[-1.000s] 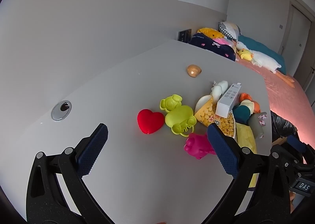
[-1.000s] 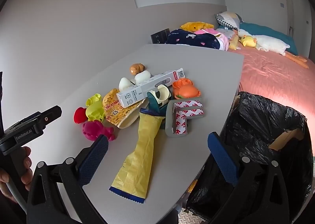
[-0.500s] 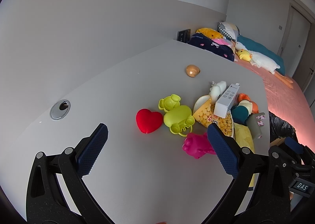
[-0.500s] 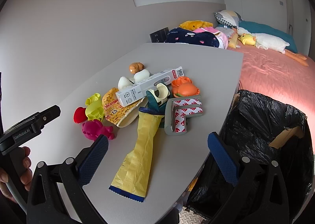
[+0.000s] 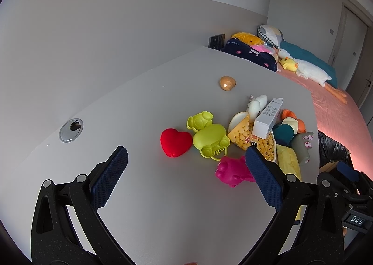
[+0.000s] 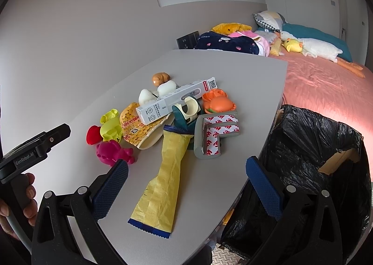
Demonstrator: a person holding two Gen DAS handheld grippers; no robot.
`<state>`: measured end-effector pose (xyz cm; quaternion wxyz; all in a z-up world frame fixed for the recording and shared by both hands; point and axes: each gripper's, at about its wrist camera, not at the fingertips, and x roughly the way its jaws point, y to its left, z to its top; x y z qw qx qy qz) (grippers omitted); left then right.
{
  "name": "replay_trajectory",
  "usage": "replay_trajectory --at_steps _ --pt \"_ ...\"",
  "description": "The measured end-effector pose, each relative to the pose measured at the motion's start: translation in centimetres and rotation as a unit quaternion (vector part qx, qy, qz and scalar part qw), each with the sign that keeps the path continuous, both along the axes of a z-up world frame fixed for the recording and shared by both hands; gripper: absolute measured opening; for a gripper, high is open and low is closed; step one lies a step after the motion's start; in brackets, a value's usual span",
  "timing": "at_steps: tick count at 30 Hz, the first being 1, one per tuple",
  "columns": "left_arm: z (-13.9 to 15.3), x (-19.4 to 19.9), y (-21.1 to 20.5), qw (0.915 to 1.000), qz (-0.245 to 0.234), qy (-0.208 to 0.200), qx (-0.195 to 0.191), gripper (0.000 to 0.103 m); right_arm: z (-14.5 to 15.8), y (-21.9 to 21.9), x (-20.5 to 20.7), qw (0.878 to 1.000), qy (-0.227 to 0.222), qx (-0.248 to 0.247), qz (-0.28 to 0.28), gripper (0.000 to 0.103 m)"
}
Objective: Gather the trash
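Note:
A pile lies on the grey table (image 6: 233, 73): a long yellow wrapper (image 6: 165, 178), a yellow snack bag (image 6: 137, 129), a white carton (image 6: 177, 101), a grey corner guard with red-white tape (image 6: 216, 134) and a teal tape holder (image 6: 184, 115). A bin lined with a black bag (image 6: 310, 148) stands at the table's right edge. My right gripper (image 6: 186, 188) is open and empty above the wrapper's near end. My left gripper (image 5: 186, 176) is open and empty, short of a red heart (image 5: 174, 141) and a pink toy (image 5: 230, 171). The snack bag (image 5: 244, 136) and carton (image 5: 268, 115) also show there.
Toys lie in the pile: yellow-green moulds (image 5: 207, 134), an orange crab mould (image 6: 216, 101), white figures (image 6: 158, 92) and a brown one (image 5: 227, 83). A cable grommet (image 5: 71, 127) sits in the table at left. A bed (image 6: 326, 83) with plush toys lies behind.
Both grippers have drifted slightly; the pile sits a little lower and nearer in the right wrist view. Nothing was taken hold of or let go.

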<state>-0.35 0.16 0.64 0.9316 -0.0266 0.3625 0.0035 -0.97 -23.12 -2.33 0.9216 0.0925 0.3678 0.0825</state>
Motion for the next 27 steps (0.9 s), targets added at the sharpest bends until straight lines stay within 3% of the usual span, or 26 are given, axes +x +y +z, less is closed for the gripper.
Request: replay_trajectory --at_steps 27 --pt "-0.33 0.00 0.06 0.9999 -0.010 0.001 -0.008 0.098 -0.18 0.01 0.00 1.000 0.004 0.002 -0.001 0.100"
